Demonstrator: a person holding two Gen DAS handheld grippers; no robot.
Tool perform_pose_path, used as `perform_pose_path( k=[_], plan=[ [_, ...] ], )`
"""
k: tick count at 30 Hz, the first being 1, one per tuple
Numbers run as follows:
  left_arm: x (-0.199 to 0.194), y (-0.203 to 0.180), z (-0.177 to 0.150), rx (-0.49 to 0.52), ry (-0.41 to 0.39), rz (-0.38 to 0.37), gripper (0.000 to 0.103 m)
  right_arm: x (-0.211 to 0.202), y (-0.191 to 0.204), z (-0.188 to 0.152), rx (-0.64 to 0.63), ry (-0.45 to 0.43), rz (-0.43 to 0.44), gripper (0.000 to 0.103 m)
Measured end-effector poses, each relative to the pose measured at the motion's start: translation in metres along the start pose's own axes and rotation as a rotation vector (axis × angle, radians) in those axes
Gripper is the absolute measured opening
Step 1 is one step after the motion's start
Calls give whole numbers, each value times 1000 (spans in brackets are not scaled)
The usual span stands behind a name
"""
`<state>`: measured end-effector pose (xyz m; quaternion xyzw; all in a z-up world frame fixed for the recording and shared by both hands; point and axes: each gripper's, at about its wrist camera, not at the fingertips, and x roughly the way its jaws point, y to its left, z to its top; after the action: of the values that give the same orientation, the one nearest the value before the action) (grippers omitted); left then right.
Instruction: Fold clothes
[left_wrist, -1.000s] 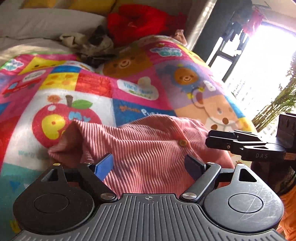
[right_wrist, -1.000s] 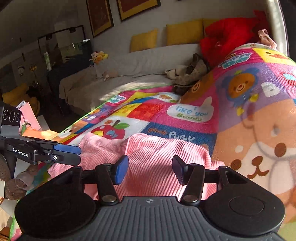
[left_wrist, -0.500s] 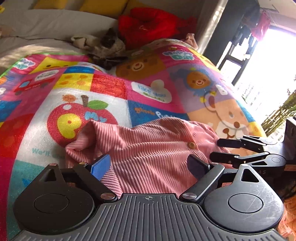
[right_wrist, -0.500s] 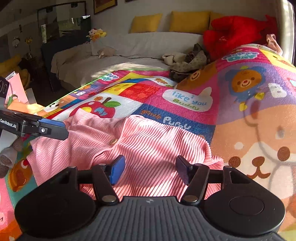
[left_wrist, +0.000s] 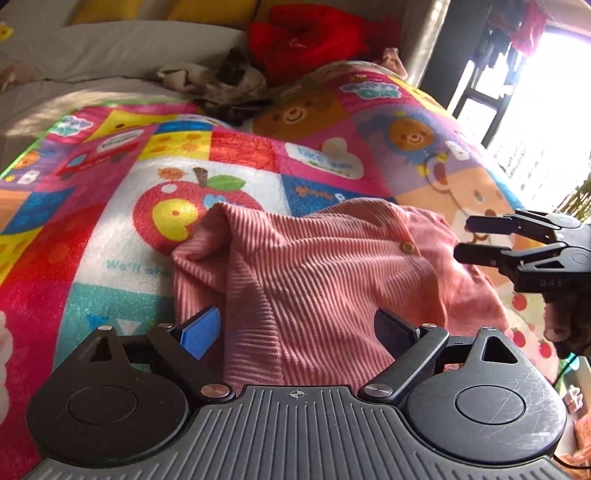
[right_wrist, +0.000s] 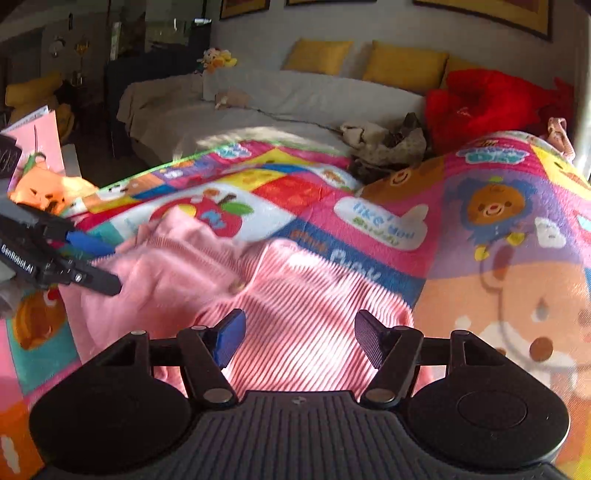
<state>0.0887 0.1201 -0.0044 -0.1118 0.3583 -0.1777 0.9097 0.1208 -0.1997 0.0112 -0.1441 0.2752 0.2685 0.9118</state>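
Observation:
A pink ribbed garment (left_wrist: 332, 280) with a small button (left_wrist: 407, 247) lies crumpled on the colourful cartoon blanket (left_wrist: 240, 147). My left gripper (left_wrist: 297, 334) hovers open over its near edge, the cloth lying under and between the wide fingers without being pinched. In the left wrist view my right gripper (left_wrist: 463, 239) comes in from the right, with its fingers parted above the garment's right side. The right wrist view shows the right gripper (right_wrist: 299, 341) open over the pink garment (right_wrist: 295, 295). There the left gripper (right_wrist: 112, 268) stands open at the left above a raised fold.
A red garment heap (right_wrist: 487, 107) and a pile of beige and dark clothes (right_wrist: 384, 144) lie at the blanket's far end. Behind is a grey couch (right_wrist: 258, 103) with yellow cushions (right_wrist: 402, 66). A bright window (left_wrist: 546, 110) is at the right.
The right gripper's jaws have spread apart and its wrist has rolled. Both grippers have drawn back a little, so more of the pink garment and blanket shows.

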Motion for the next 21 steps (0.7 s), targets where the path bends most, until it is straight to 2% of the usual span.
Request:
perform_pose_path(
  k=[3, 6, 10, 12, 15, 17, 21],
  plan=[
    [-13, -8, 5, -30, -13, -70, 94, 19, -11, 14, 0, -9, -44, 66],
    [-16, -17, 3, -53, 16, -156, 94, 58, -18, 8, 7, 77, -56, 66],
    [-4, -24, -14, -142, 128, -288, 94, 87, -28, -8, 57, 140, -33, 68],
    [5, -26, -25, -185, 187, -332, 94, 85, -34, -6, 88, 133, -23, 68],
    [18, -24, -34, -216, 219, -319, 94, 79, -43, -3, 118, 109, -20, 68],
    [22, -20, -31, -236, 201, -306, 93, 78, -50, -2, 146, 99, -18, 68],
    [25, -9, -18, -222, 147, -243, 90, 84, -66, -14, 216, 139, 10, 68]
  ],
)
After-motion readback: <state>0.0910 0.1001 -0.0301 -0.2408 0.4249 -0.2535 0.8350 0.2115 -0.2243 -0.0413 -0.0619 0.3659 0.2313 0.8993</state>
